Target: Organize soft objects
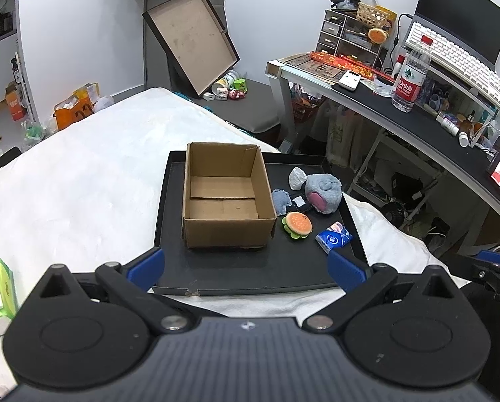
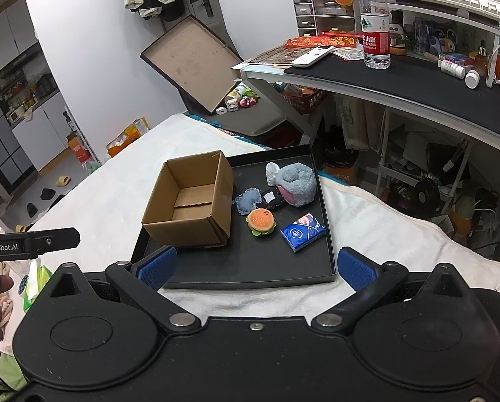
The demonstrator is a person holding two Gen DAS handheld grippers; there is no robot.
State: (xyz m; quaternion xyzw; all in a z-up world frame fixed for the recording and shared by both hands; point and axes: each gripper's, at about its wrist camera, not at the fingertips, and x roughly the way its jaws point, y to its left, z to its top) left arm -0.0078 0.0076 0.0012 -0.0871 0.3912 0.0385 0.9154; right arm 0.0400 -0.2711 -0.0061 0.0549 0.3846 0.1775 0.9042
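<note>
burger plush (image 2: 261, 221) lies ahead — between the right tongs (image 2: 255, 266).

Box: I see plain brown cardboard box (image 1: 226, 197), matt, raw-edged.
Tray: black tray (image 1: 250, 274) under it, smooth with a dull sheen.
Plush: grey plush toy (image 1: 323, 192) looks fuzzy, with a pink cloth patch; burger toy (image 1: 297, 225) is soft orange-green fabric.
Tissue pack: blue tissue pack (image 1: 333, 238) is glossy plastic wrap.
Bed cover: white bed cover (image 1: 82, 184) reads as nubbly, towel-like cloth.
My grippers: left gripper (image 1: 246, 266) and right gripper (image 2: 255, 266) show matt black plastic, textured blue pads, shiny metal pivots.
</note>
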